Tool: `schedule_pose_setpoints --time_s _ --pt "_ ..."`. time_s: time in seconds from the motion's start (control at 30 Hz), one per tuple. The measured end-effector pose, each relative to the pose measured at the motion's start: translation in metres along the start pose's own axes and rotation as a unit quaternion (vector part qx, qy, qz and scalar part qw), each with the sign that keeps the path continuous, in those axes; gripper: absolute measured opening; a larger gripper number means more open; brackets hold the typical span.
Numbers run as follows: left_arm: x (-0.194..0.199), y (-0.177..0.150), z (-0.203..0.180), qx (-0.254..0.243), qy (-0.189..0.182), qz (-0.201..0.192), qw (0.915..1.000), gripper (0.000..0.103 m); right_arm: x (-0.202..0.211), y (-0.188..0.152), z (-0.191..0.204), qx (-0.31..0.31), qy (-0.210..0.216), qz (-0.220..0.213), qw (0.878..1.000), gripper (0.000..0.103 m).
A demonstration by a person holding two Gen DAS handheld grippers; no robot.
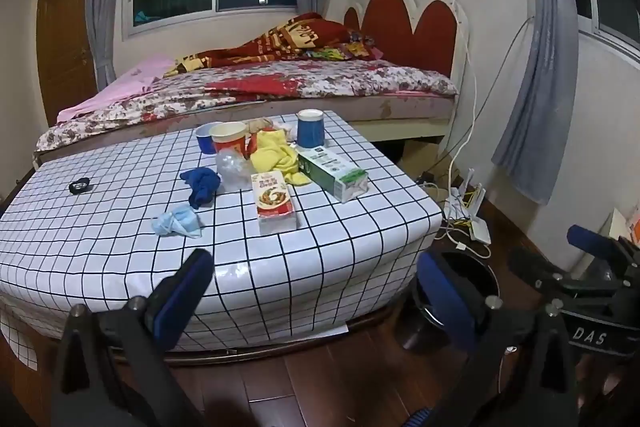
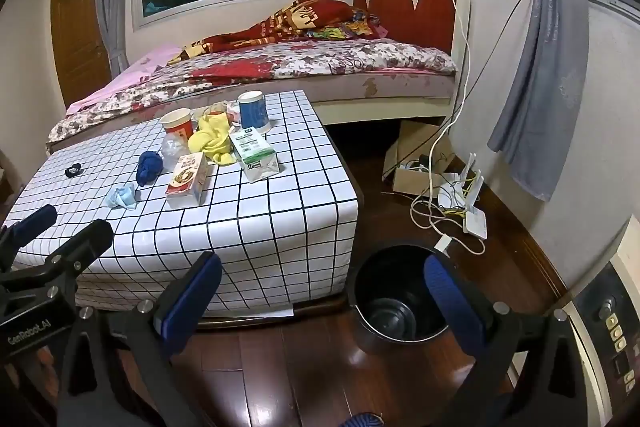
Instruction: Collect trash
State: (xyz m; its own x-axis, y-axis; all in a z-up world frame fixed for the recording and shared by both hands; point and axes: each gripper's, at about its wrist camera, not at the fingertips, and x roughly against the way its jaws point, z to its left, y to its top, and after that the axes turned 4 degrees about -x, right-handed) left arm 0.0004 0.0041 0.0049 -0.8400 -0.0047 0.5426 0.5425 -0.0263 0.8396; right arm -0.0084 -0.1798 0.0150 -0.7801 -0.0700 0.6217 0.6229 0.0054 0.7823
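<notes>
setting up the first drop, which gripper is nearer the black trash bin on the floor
Right. The right gripper hovers just short of the black trash bin; the left gripper is off to the bin's left, in front of the table.

On the surface [image 2: 260, 227], two cartons [image 2: 188, 183] [image 2: 254, 153] lie toward its right edge, cups [image 2: 178, 127] [image 2: 254, 111] behind them near the far edge, a mask [image 2: 122, 197] left of the nearer carton. A bin [image 2: 396, 291] stands on the floor [image 2: 304, 367] off the near right corner; the bed [image 2: 320, 67] lies behind.

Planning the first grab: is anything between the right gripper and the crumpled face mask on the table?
Nothing visible. The right gripper hangs open short of the table; the face mask lies alone near the front edge, apart from the red carton.
</notes>
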Motion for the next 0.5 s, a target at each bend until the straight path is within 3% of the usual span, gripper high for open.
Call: schedule_pose_setpoints --time_s 0.5 --pt "0.0011 -0.0011 0.001 0.0 -0.001 0.0 1.0 0.102 -0.0009 0.0034 -0.0041 -0.001 0.002 -0.001 1.0 0.102"
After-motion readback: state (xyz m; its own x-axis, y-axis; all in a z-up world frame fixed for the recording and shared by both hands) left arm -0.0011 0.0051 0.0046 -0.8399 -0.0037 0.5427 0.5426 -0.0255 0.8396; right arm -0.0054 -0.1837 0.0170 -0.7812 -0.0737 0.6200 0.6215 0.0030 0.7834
